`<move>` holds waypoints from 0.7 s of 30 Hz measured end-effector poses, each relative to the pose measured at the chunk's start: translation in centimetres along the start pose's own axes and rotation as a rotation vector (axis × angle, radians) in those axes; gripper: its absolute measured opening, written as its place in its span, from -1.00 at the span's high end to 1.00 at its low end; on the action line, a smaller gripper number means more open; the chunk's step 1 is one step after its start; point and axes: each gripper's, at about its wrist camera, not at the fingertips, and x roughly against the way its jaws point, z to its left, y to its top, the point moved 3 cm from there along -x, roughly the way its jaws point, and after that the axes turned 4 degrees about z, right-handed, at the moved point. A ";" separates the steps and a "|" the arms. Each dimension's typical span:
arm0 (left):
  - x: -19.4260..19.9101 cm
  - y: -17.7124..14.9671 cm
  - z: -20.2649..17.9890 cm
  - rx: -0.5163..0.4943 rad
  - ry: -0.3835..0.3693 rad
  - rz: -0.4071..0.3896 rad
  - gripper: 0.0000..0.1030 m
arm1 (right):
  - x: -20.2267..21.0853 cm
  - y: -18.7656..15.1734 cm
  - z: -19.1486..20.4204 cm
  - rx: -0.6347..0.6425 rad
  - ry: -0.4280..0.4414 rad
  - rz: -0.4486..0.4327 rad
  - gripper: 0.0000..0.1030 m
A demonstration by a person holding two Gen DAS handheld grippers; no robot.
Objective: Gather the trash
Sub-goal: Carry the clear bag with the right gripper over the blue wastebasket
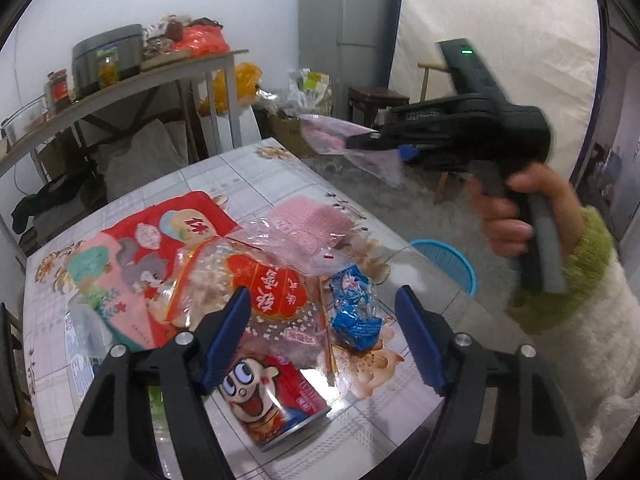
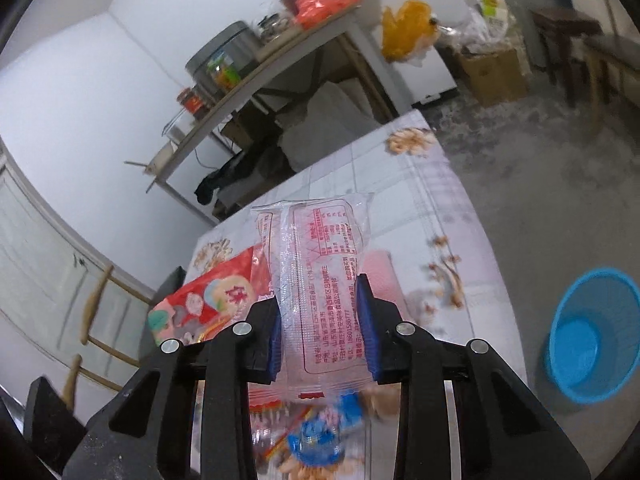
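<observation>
The table (image 1: 248, 168) is strewn with wrappers, and off its right edge, down on the floor, sits the blue bin (image 2: 592, 336) — that's the target. The right gripper (image 2: 320, 320) is pinching a clear pink-printed wrapper (image 2: 320, 264), lifted above the table, its long axis running straight out along the fingers. The bin lies to the right of and below that gripper, so the right hand looks far better placed to drop it. The left gripper (image 1: 324, 336) hangs spread and empty over the red can (image 1: 276, 396) and blue wrapper (image 1: 354, 312).
</observation>
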 end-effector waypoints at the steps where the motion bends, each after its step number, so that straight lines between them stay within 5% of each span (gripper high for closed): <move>1: -0.3 0.3 0.0 -0.018 0.004 0.006 -0.33 | 0.3 -0.6 -0.6 -0.017 -0.003 0.007 0.42; 9: -4.4 2.5 -3.0 -0.518 0.251 0.072 -0.28 | 1.3 -3.5 -3.3 -0.120 0.003 0.032 0.42; 13: -8.1 1.7 -4.5 -0.759 0.315 0.152 -0.22 | 1.7 -4.3 -4.0 -0.152 0.016 0.024 0.42; 17: -11.4 0.2 -5.2 -0.931 0.374 0.232 -0.08 | 2.1 -4.6 -4.6 -0.173 0.022 0.014 0.41; 21: -13.0 0.1 -5.0 -0.985 0.418 0.250 0.20 | 2.7 -5.1 -5.6 -0.198 0.031 0.011 0.41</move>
